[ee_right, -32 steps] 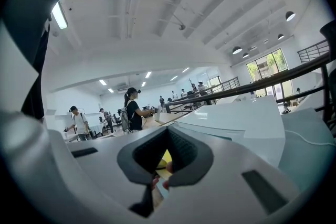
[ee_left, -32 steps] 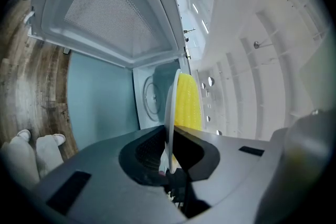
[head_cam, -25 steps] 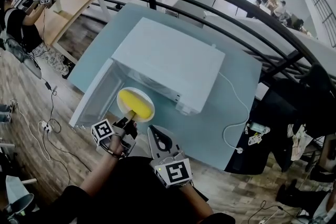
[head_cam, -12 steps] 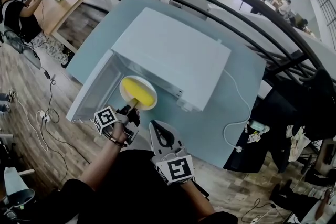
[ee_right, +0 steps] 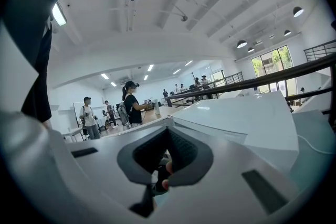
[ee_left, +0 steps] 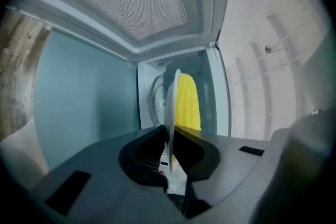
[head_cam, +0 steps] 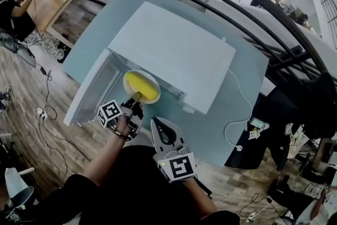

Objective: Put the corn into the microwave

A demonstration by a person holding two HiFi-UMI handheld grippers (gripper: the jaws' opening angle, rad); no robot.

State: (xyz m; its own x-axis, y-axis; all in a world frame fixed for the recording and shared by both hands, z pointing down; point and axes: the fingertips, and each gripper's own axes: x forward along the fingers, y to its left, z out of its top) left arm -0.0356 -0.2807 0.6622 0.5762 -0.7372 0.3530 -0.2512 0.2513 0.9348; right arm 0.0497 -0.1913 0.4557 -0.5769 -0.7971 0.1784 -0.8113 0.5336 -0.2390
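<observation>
A yellow corn cob [head_cam: 142, 87] lies on a white plate [head_cam: 129, 77] at the mouth of the white microwave [head_cam: 174, 52], whose door [head_cam: 90, 93] hangs open to the left. My left gripper [head_cam: 136, 105] is shut on the plate's near rim. In the left gripper view the plate [ee_left: 171, 107] stands edge-on between the jaws, the corn [ee_left: 187, 102] shows beyond it, and the microwave cavity lies ahead. My right gripper [head_cam: 157, 124] hovers near my body, right of the left one, shut and empty. In the right gripper view the right gripper [ee_right: 168, 130] points past the microwave's top [ee_right: 236, 113].
The microwave stands on a pale teal table [head_cam: 242, 87]. Its white power cable [head_cam: 238, 126] trails over the table's right edge. A black railing [head_cam: 253, 2] runs behind. Wooden floor [head_cam: 31, 108] lies to the left. People [ee_right: 128, 105] stand far off.
The left gripper has carried the plate with the corn forward and lower, closer into the microwave's opening. The right gripper has shifted slightly forward.
</observation>
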